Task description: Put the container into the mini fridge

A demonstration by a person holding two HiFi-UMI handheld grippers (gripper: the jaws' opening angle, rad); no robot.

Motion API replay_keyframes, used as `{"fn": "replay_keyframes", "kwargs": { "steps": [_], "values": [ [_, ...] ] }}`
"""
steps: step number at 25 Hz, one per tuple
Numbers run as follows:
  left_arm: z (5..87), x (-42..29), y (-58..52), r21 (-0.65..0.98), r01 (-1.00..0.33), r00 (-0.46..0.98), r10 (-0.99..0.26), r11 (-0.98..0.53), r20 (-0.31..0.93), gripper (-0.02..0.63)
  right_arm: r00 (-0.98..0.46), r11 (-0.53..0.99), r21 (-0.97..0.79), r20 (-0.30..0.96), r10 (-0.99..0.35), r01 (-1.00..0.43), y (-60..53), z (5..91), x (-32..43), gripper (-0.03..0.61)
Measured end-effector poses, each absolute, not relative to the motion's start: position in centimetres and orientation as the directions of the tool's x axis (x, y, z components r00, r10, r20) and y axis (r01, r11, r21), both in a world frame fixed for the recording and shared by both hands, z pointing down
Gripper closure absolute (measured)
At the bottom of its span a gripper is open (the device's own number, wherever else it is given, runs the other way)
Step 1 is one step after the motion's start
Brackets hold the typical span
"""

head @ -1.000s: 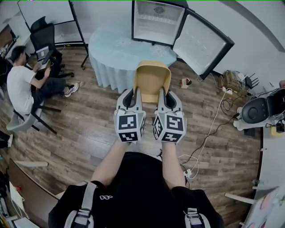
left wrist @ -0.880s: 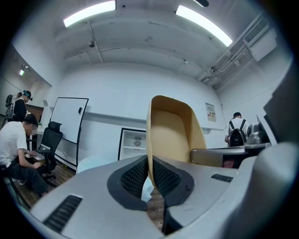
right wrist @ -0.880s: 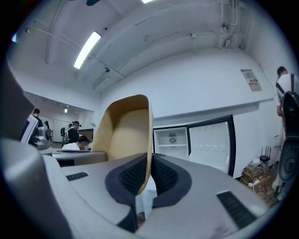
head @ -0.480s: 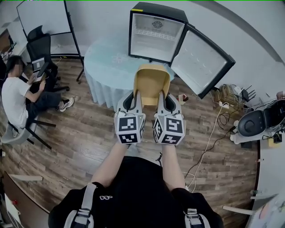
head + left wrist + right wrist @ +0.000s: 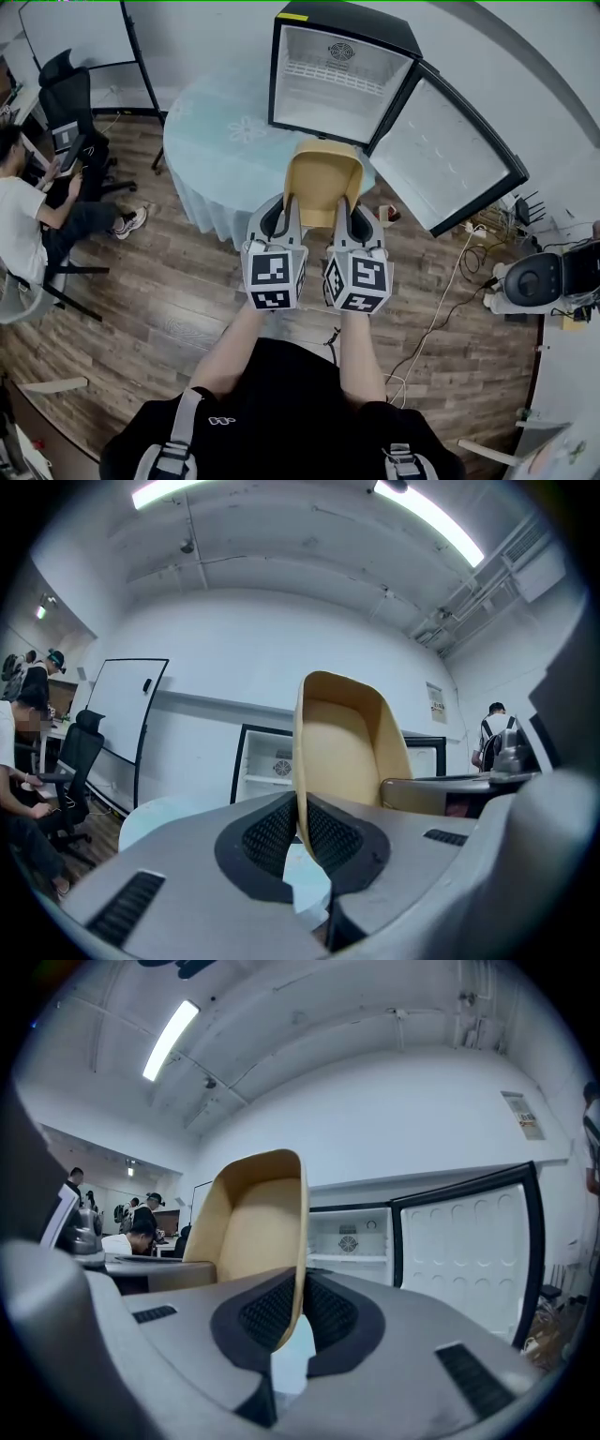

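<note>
A tan empty container [image 5: 322, 184] hangs in the air between my two grippers, in front of the mini fridge [image 5: 333, 70]. My left gripper [image 5: 291, 204] is shut on its left wall [image 5: 302, 752]. My right gripper [image 5: 341, 208] is shut on its right wall [image 5: 298, 1241]. The fridge stands on a round table with a pale blue cloth [image 5: 211, 141]. Its door [image 5: 457, 159] is swung wide to the right, and the white inside with a wire shelf [image 5: 336, 77] holds nothing. The gripper views show the container [image 5: 347, 747] [image 5: 253, 1222] with the open fridge [image 5: 267, 761] [image 5: 349, 1234] behind it.
A person [image 5: 23, 211] sits on a chair at the left by a whiteboard stand [image 5: 122, 47]. Cables and a power strip [image 5: 469, 239] lie on the wooden floor to the right, near a black device [image 5: 553, 277]. More people [image 5: 492, 738] stand in the background.
The fridge and table have come closer and now sit larger in the head view. Both grippers keep the same hold on the container.
</note>
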State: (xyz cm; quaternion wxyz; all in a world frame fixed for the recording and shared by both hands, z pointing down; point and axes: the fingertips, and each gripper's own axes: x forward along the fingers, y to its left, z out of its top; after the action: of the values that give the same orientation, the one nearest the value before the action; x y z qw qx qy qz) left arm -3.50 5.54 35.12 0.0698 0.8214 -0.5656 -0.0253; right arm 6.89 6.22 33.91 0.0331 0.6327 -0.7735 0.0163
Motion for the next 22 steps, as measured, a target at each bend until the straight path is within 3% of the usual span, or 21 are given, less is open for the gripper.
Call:
{"fn": "replay_keyframes", "kwargs": {
  "steps": [9,22],
  "values": [
    [38.4,-3.9,-7.5,0.148,-0.929,0.360,-0.923,-0.340,0.138,0.584,-0.194,0.191,-0.034,0.145,-0.970,-0.981,-6.9,37.5,6.6,0.561],
    [35.9,-4.9,-20.8,0.175,-0.914,0.387,-0.916,-0.366,0.103,0.580,-0.170,0.173,0.013,0.133,-0.976,-0.985,-20.2,34.6,5.5,0.563]
  ]
}}
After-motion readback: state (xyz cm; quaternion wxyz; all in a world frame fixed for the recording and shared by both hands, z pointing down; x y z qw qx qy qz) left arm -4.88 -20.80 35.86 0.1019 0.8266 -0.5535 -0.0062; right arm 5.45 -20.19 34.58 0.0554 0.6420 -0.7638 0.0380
